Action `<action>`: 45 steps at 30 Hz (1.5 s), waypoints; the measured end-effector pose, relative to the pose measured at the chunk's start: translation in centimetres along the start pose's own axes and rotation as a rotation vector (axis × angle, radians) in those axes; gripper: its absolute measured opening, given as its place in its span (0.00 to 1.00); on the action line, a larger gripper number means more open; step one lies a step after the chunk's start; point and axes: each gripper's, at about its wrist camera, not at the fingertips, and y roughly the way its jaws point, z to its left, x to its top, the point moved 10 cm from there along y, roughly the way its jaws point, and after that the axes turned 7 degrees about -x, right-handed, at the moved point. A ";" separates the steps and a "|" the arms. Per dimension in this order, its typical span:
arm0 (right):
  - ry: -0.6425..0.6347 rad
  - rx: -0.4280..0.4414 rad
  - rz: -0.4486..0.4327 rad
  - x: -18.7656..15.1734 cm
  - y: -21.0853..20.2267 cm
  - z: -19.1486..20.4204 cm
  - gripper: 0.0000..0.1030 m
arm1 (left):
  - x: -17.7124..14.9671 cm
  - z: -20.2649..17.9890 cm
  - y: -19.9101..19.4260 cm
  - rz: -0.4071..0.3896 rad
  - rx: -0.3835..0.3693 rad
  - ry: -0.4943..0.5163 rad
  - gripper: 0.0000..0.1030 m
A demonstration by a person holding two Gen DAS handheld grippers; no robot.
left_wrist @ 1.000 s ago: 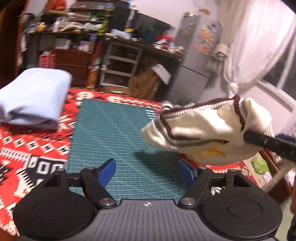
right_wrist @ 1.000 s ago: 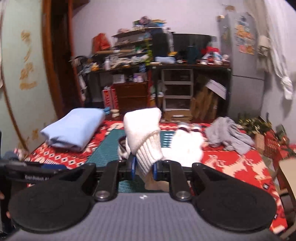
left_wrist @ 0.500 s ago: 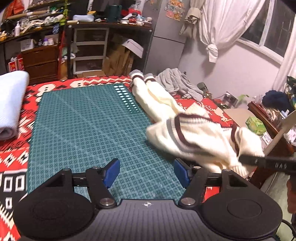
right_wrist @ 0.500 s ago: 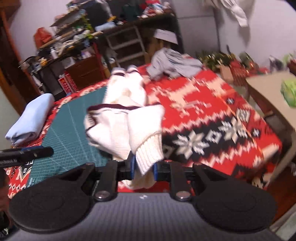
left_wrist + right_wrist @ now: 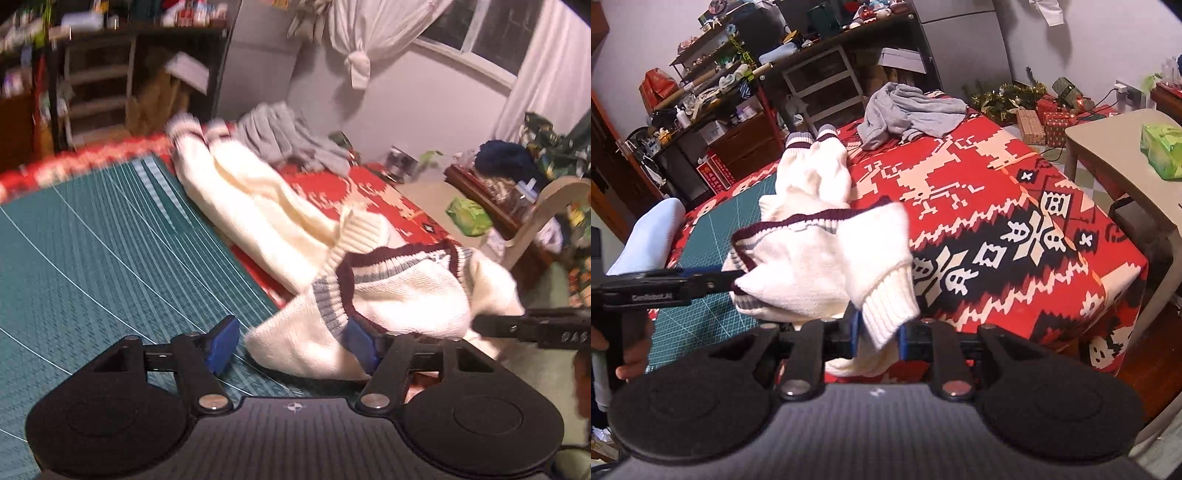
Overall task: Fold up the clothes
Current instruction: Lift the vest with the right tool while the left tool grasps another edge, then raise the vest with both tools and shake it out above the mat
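Observation:
A cream knit sweater (image 5: 258, 210) with maroon and blue-grey trim lies half on the green cutting mat (image 5: 92, 258), its sleeves stretched toward the far edge. My left gripper (image 5: 291, 343) has the sweater's striped edge between its blue pads and its jaws are closing. The cloth touches the right pad, and a small gap remains at the left pad. My right gripper (image 5: 878, 334) is shut on a ribbed white edge of the sweater (image 5: 812, 258), holding that part bunched just above the table. From the right wrist view, the left gripper (image 5: 665, 284) reaches in from the left to the maroon collar.
A red patterned tablecloth (image 5: 997, 221) covers the table. A crumpled grey garment (image 5: 908, 110) lies at the far edge and a folded light-blue cloth (image 5: 653, 236) at the far left. A beige chair (image 5: 1126, 166) holding a green packet (image 5: 1160, 151) stands right of the table. Cluttered shelves line the back wall.
The sweater has come down from mid-air onto the table, still pinched by the right gripper. The left gripper has moved lower and toward the sweater's striped edge, and its jaws have narrowed around it.

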 end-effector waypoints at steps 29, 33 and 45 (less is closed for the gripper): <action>-0.426 0.155 -0.769 28.1 -24.7 21.9 0.16 | 23.8 -9.9 -36.7 -0.812 0.368 0.198 0.08; -0.454 0.194 -0.877 30.8 -30.6 24.9 0.14 | 26.0 -12.2 -42.8 -0.885 0.409 0.221 0.08; -0.408 0.324 -0.788 30.6 -31.5 27.0 0.14 | 24.9 -10.8 -45.1 -0.863 0.452 0.184 0.08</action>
